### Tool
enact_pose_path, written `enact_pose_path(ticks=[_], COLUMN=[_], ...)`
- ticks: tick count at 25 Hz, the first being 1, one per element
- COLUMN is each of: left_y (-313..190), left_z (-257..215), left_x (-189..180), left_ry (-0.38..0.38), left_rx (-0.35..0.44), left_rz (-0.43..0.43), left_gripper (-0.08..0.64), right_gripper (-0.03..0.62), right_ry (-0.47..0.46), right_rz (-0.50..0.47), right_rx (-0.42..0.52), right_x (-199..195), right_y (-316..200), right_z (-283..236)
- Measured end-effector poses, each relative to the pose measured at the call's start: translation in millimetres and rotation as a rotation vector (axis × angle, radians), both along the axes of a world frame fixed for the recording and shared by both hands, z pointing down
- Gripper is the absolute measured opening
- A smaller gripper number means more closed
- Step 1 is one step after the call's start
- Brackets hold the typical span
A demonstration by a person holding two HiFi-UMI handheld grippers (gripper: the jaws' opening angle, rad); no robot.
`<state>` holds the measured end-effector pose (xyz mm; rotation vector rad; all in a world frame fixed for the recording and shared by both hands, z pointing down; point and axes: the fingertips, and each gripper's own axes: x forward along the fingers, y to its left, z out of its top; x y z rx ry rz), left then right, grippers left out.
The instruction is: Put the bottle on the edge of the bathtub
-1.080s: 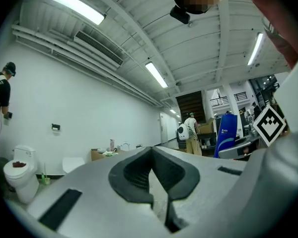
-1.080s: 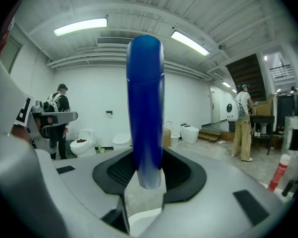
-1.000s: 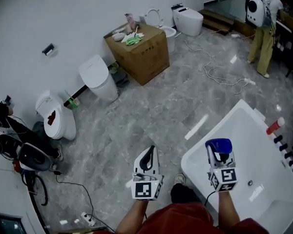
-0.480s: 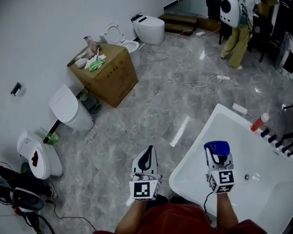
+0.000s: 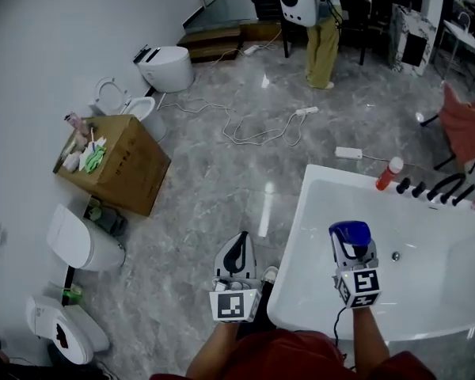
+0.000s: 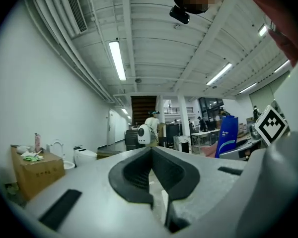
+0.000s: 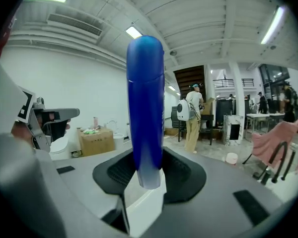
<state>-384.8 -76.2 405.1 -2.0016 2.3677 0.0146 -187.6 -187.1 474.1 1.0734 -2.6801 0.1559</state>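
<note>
— Which step is in hand?
— Carrying, it is judged: the blue bottle — smooth, glossy, cylindrical, round-topped — is gripped upright at its base by the right gripper, whose jaws are partly closed on it, over the white bathtub.
— What is called for next?
— Lowering onto the tub's flat, glossy rim, then release. The left gripper is closed, with nothing held.

Blue bottle, white bathtub, grey marbled floor, brown cardboard box
</note>
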Motion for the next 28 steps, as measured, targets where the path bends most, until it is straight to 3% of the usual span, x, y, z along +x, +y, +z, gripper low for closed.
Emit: enact_pose_path(ticks=[6, 12, 18, 28], left_y=[-96, -170, -224, -282], left_z=[38, 97, 165, 272], left_x=[3, -3, -6, -12], left_ry=[-0.008, 0.011, 0.013, 0.060], left_rx=[-0.023, -0.078, -0.150, -0.273], left_rz=[0.163, 0.263, 0.291, 0.388], left_gripper=[0.005, 0.005, 0.005, 0.005], right_gripper=[0.153, 0.152, 0.152, 0.152], right_ry=[0.009, 0.062, 0.083, 0.114], right_rz=[0.131, 0.229, 0.328, 0.367], right_rx=[-0.030, -0.113, -0.192, -0.305], right_x=[0, -8, -5, -31], right_y=[-57, -107, -151, -218], right_z=[37, 107, 180, 298])
